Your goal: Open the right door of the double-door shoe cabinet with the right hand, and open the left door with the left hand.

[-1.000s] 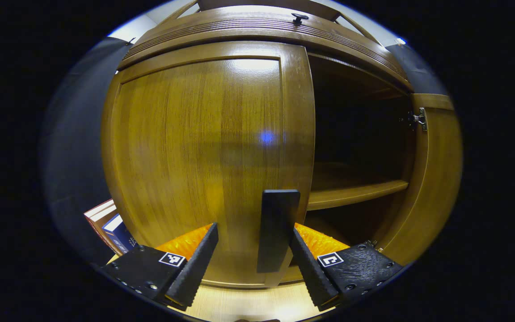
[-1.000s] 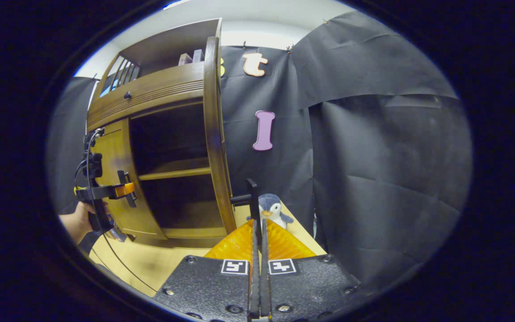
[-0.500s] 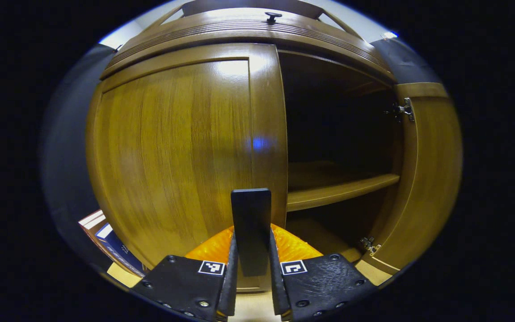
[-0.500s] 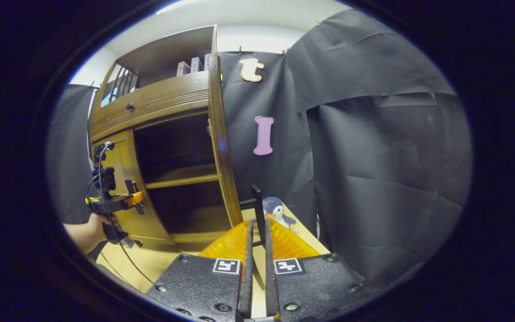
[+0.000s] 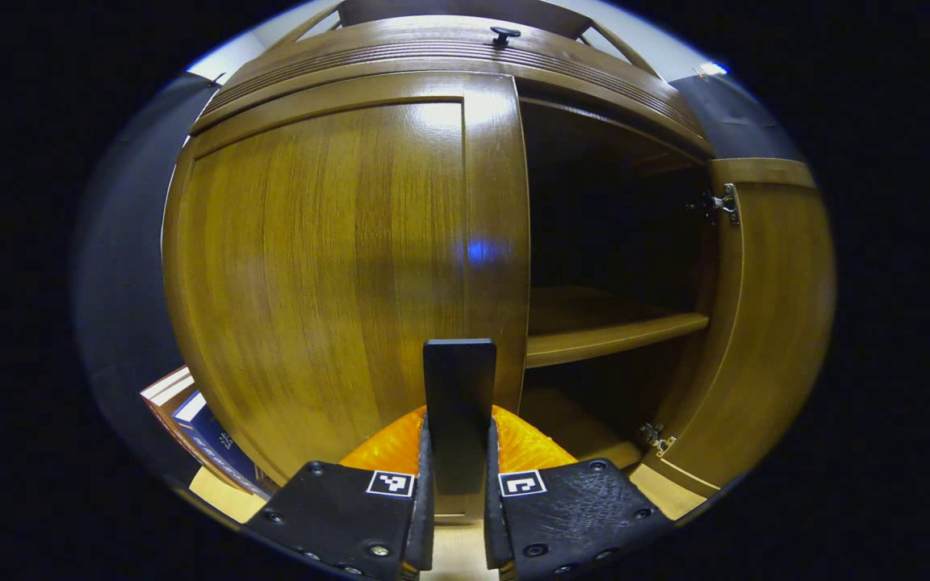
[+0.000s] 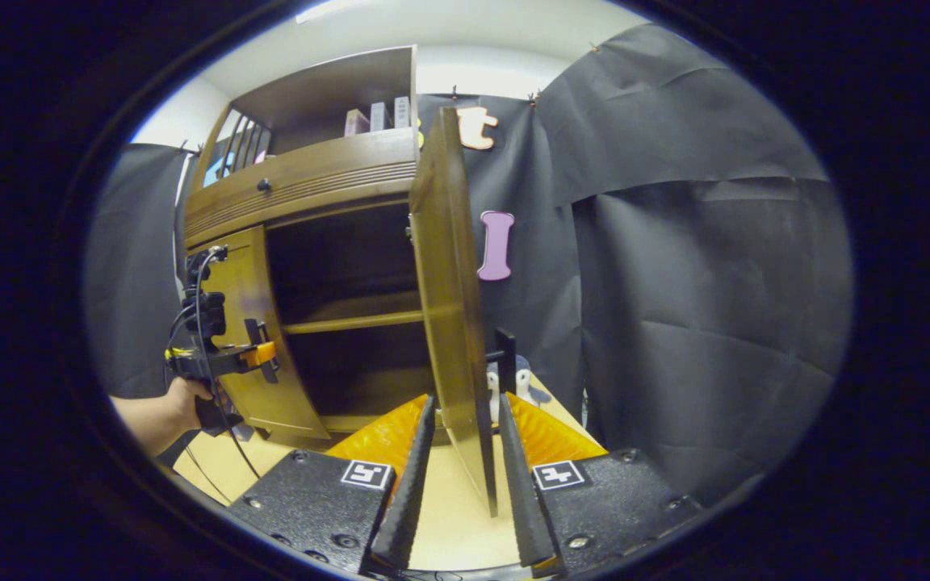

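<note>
**Right door open, left door gripped but shut**

Half done, by my reading. In the right gripper view the right door (image 6: 445, 307) stands swung out, edge-on to the camera, with the dark interior and a shelf (image 6: 352, 324) exposed. The right gripper (image 6: 458, 476) has its fingers spread either side of the door's lower edge; there are visible gaps, so it is not pinching. The door's handle (image 6: 504, 355) sits beyond the fingers, free.

In the left gripper view the left gripper (image 5: 457, 492) is pressed together on the left door's dark handle (image 5: 458, 403). The left door (image 5: 336, 274) looks flush with the cabinet front, or nearly so.

The same view shows the right door (image 5: 764, 323) at the far side, hinges (image 5: 722, 202) visible.

Left to do: pull the left door open. The grip appears set.
</note>
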{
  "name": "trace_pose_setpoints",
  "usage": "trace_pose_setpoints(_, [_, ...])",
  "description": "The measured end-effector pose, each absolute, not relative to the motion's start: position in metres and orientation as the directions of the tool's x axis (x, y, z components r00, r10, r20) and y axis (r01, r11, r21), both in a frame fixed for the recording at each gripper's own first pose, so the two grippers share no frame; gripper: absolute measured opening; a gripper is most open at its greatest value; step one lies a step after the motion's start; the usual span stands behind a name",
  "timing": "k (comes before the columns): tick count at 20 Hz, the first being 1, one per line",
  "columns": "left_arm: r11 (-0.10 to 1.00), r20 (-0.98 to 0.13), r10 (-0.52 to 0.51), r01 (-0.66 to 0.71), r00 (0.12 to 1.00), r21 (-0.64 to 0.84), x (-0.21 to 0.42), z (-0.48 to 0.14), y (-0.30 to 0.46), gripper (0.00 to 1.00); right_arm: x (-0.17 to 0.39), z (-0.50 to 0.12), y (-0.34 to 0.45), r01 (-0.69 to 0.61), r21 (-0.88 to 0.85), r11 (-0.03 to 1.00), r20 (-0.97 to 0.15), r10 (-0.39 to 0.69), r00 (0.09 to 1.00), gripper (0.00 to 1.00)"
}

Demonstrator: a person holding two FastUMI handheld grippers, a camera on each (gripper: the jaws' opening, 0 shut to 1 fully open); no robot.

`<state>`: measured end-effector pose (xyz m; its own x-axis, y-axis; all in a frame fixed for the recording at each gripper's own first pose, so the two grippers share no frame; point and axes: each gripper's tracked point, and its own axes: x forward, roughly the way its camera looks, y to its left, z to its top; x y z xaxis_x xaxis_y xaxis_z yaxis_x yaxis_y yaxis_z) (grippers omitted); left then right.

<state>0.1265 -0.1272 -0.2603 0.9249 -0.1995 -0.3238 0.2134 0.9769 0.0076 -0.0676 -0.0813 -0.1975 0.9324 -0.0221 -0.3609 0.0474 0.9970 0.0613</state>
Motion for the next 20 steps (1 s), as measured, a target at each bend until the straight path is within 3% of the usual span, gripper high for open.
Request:
trace_pose_setpoints(1, [0.977, -0.323, -0.198, 0.212, 0.925, 0.008, 0.122, -0.259, -0.125, 0.24, -0.067, -0.197, -0.077, 0.036, 0.059, 0.998, -0.357, -0.012, 0.934, 0.55])
trace_pose_setpoints(2, [0.978, -0.319, -0.196, 0.209, 0.927, 0.009, 0.117, -0.258, -0.124, 0.24, -0.067, -0.198, -0.074, 0.024, 0.058, 0.998, -0.355, -0.002, 0.935, 0.51])
trace_pose_setpoints(4, [0.979, -0.317, -0.189, 0.203, 0.929, 0.011, 0.106, -0.257, -0.120, 0.24, -0.067, -0.197, -0.068, -0.002, 0.056, 0.998, -0.356, 0.022, 0.934, 0.60])
trace_pose_setpoints(9, [0.981, -0.320, -0.177, 0.193, 0.931, 0.018, 0.076, -0.252, -0.107, 0.24, -0.066, -0.196, -0.054, -0.063, 0.050, 0.997, -0.350, 0.076, 0.934, 0.64])
trace_pose_setpoints(11, [0.983, -0.319, -0.164, 0.181, 0.934, 0.026, 0.063, -0.250, -0.099, 0.24, -0.065, -0.197, -0.049, -0.085, 0.050, 0.995, -0.350, 0.097, 0.932, 0.71])
trace_pose_setpoints(20, [0.996, -0.304, -0.057, 0.073, 0.951, 0.041, 0.013, -0.241, -0.057, 0.23, -0.061, -0.199, -0.023, -0.196, 0.056, 0.979, -0.349, 0.203, 0.915, 0.70])
